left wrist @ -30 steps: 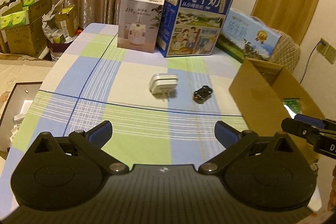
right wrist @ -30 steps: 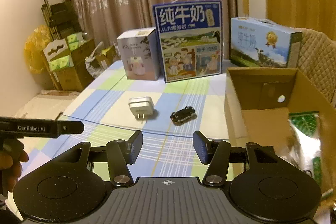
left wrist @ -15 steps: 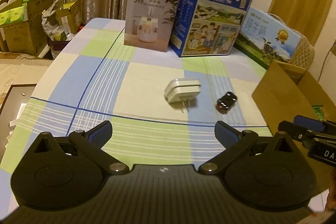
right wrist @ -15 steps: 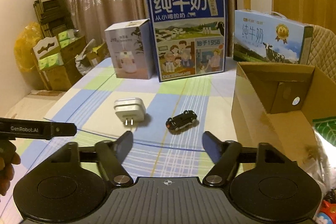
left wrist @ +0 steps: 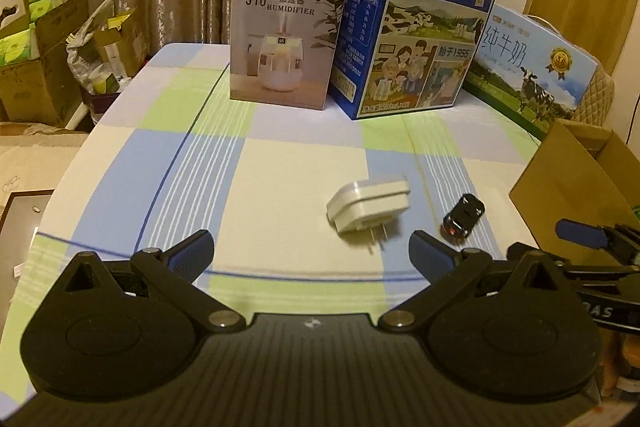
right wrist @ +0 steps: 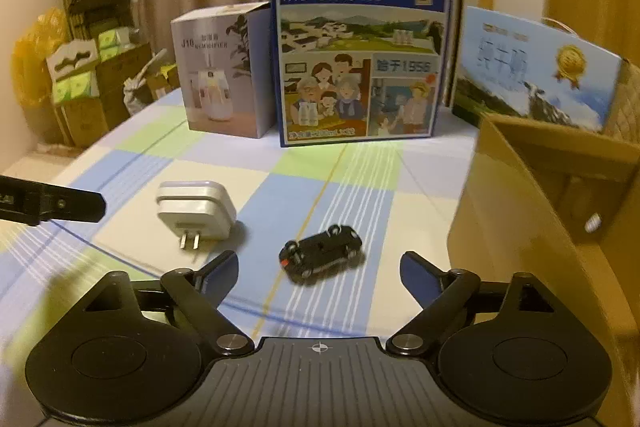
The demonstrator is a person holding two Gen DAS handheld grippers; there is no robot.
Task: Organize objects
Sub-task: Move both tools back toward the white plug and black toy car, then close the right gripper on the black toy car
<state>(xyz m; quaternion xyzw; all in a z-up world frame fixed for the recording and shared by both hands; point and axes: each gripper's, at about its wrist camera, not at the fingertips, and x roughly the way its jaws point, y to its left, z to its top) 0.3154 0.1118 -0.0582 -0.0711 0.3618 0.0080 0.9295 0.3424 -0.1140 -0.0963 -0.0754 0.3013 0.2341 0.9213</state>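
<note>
Both claws draw in low over the blue, green and cream checked tablecloth [left wrist: 256,163], and the two loose objects now loom far larger than a second ago. The right gripper [right wrist: 319,269] has just been opening its jaws; they stand spread with nothing between them, the small black toy car [right wrist: 322,258] lying on its side just ahead of the gap. The left gripper [left wrist: 312,251] is likewise spread and empty, with the white two-pin plug adapter [left wrist: 368,205] just beyond its fingertips, a little toward its right finger, prongs pointing back at the claw. The car sits just past that right finger, close beside the adapter but not touching it.

The widening jaws and the closing approach suggest a two-handed pick-up is at hand, the car for the right claw and the adapter for the left, probably bound for the open brown cardboard box [right wrist: 532,227] off the right claw's right side.

Neither pad touches anything yet. The box runs out of frame in both views, so what it holds cannot be told. Motion blur softens the car and the box wall. Behind stand a white humidifier carton [left wrist: 284,35] and a tall blue milk carton [right wrist: 360,39], with a further light blue milk carton [left wrist: 532,67] part-hidden behind the box. The person is out of view.
</note>
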